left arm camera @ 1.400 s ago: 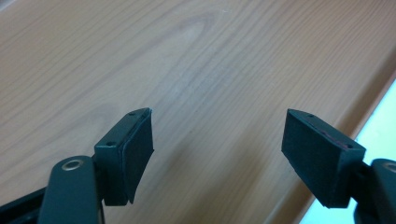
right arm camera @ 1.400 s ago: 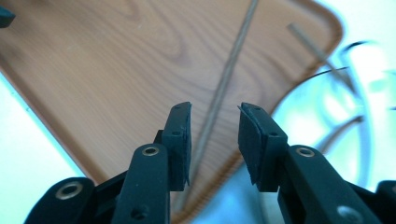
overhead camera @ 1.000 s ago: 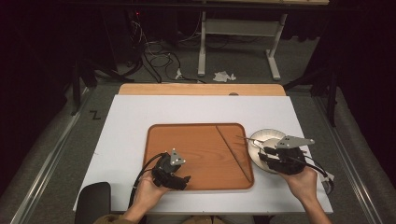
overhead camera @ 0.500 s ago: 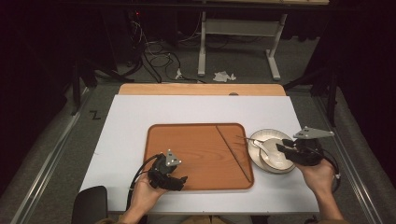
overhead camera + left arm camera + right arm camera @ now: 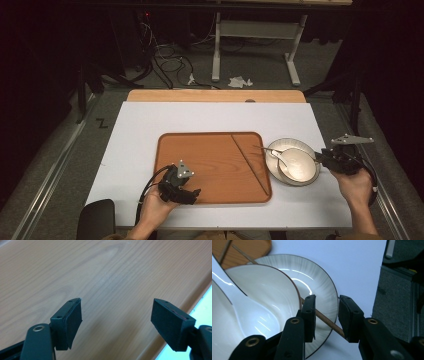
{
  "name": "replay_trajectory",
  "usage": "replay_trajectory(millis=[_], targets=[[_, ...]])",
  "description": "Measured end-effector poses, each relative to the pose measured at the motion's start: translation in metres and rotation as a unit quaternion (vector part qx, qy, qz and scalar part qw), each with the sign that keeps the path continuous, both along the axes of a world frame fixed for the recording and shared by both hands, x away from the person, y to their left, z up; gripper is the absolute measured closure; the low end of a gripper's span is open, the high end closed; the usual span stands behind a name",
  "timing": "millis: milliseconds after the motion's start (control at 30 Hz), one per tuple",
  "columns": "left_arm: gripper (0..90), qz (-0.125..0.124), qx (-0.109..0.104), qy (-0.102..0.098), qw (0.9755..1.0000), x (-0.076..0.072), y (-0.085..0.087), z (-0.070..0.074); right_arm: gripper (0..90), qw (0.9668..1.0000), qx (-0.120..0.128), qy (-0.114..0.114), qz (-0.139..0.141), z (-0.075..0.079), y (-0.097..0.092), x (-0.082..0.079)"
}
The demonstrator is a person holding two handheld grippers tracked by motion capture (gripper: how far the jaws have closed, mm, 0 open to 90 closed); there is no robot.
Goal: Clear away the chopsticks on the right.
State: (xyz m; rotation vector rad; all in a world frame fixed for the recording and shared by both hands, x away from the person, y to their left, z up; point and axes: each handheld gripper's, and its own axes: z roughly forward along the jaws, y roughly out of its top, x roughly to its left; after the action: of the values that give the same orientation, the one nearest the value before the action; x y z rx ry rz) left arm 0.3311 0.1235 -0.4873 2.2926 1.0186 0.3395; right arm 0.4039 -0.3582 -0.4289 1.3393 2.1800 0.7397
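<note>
Chopstick (image 5: 329, 322) work looks to be the step in hand: one thin stick lies across the plate (image 5: 324, 287) near the table's right edge, its end passing between the jaws of the right gripper (image 5: 326, 315). Those jaws stand partly open around the stick, one possibly touching it, not clamped. Closing squarely across the stick, clear of the plate rim and bowl (image 5: 262, 297), should stop it rolling away. The left gripper (image 5: 116, 320) hovers over the wooden tray (image 5: 100, 277) near the front edge, jaws wide apart, holding nothing.
</note>
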Motion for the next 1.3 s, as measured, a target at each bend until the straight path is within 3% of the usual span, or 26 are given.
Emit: replay_trajectory(millis=[167, 333, 500, 633, 833, 1000, 1200, 1300], targets=[[25.0, -0.002, 0.001, 0.001, 1.0000, 0.001, 0.000, 0.000, 67.9, 0.9996, -0.008, 0.026, -0.003, -0.013, -0.003, 0.007], [24.8, -0.001, 0.001, 0.000, 1.0000, 0.000, 0.000, 0.000, 68.4, 0.9991, -0.018, 0.037, 0.006, -0.019, -0.001, 0.012], [24.9, 0.000, 0.000, 0.002, 1.0000, 0.001, 0.000, -0.001, 68.4, 0.9990, -0.020, 0.035, 0.016, -0.022, 0.000, 0.014], [24.8, 0.000, -0.001, 0.001, 1.0000, 0.000, 0.000, -0.001, 67.8, 0.9979, -0.030, 0.047, 0.034, -0.028, 0.001, 0.018], [24.8, 0.000, -0.001, 0.002, 1.0000, 0.000, 0.000, -0.001, 70.3, 0.9980, -0.028, 0.043, 0.038, -0.029, 0.000, 0.020], [24.8, -0.001, -0.001, 0.002, 1.0000, 0.000, 0.000, -0.001, 77.8, 0.9981, -0.032, 0.041, 0.034, -0.028, -0.002, 0.020], [24.9, -0.002, 0.001, 0.005, 1.0000, 0.001, -0.001, -0.002, 73.9, 0.9972, -0.034, 0.049, 0.044, -0.031, 0.000, 0.021], [24.9, -0.002, 0.000, 0.004, 1.0000, 0.001, -0.001, -0.002, 79.4, 0.9971, -0.034, 0.052, 0.045, -0.031, 0.002, 0.021]])
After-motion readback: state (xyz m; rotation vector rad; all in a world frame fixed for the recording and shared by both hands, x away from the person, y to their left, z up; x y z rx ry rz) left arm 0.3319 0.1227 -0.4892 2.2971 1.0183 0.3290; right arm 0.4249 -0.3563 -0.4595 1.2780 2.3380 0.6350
